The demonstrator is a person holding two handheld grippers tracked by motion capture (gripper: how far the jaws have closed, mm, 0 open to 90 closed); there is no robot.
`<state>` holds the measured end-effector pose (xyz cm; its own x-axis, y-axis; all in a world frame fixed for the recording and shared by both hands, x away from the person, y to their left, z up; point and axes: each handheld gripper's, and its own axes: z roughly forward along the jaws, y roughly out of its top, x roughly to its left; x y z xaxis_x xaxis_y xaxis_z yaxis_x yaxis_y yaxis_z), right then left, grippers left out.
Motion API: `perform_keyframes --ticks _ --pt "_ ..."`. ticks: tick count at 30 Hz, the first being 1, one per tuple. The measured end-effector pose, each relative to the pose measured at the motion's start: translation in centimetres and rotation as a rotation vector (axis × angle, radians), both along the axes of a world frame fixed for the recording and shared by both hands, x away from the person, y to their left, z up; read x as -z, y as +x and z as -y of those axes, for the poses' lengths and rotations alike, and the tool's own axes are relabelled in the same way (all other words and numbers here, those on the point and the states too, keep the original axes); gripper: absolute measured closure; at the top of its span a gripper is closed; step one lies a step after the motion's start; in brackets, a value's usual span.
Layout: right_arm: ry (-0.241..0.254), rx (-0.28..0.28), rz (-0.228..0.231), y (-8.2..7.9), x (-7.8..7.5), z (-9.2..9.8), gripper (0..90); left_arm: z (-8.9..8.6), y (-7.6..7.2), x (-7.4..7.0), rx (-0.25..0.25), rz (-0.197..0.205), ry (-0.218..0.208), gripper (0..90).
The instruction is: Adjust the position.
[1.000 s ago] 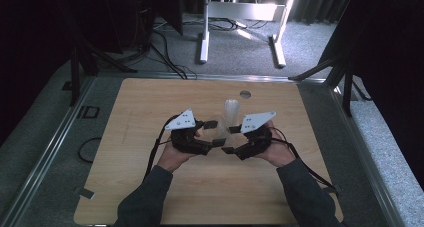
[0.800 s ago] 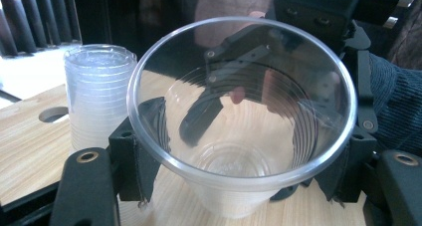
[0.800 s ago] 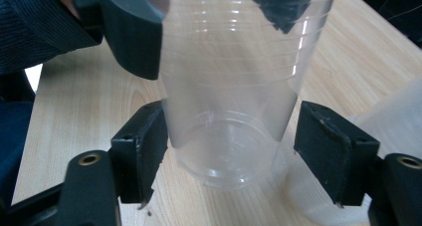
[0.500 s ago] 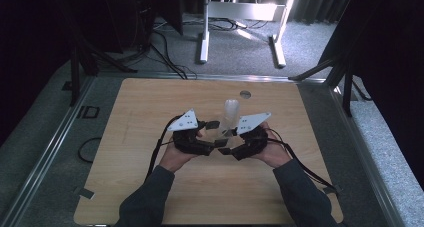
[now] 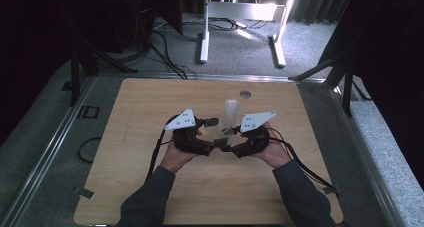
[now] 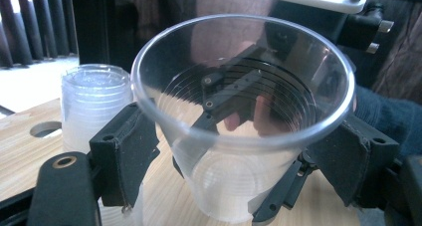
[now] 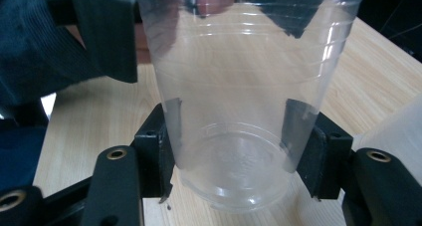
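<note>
While the right gripper [image 7: 239, 181] clamps a clear plastic cup [image 7: 244, 111] near its base, pads pressed on both sides after its jaws just closed, the cup stands upright at frame centre in the right gripper view. Left gripper [image 6: 234, 151] straddles the same cup just under the rim; its jaws have just opened wider, pads beside the wall, contact unclear. A stack of cups [image 6: 94, 106] sits at left behind it in the left gripper view. In the high view both grippers meet at the centre of the wooden table [image 5: 130, 187].
</note>
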<state>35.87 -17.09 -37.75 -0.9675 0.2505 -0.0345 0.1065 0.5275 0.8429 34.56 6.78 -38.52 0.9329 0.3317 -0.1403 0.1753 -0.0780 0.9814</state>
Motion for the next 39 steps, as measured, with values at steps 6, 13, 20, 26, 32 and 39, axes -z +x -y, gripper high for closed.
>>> perform_keyframes --ticks 6,13,20,26,32,39 --pt "0.051 -0.004 -0.001 -0.1 0.08 -0.09 41.1 -0.03 0.03 -0.04 -0.001 -0.005 -0.06 21.2" --pt "0.085 -0.015 -0.016 -0.13 0.24 -0.23 41.1 -0.01 -0.04 -0.16 -0.004 0.0 -0.109 21.3" --pt "0.095 -0.026 -0.031 -0.1 0.37 -0.29 41.0 0.04 -0.17 -0.26 -0.007 0.016 -0.118 23.8" --pt "0.095 -0.037 -0.041 -0.06 0.51 -0.39 40.9 0.08 -0.2 -0.24 -0.01 0.019 -0.114 24.1" --pt "0.094 -0.041 -0.049 -0.03 0.63 -0.45 40.9 0.12 -0.27 -0.22 -0.019 0.024 -0.112 24.4" --pt "0.09 -0.042 -0.057 -0.02 0.74 -0.52 40.8 0.14 -0.32 -0.25 -0.028 0.032 -0.107 24.6"
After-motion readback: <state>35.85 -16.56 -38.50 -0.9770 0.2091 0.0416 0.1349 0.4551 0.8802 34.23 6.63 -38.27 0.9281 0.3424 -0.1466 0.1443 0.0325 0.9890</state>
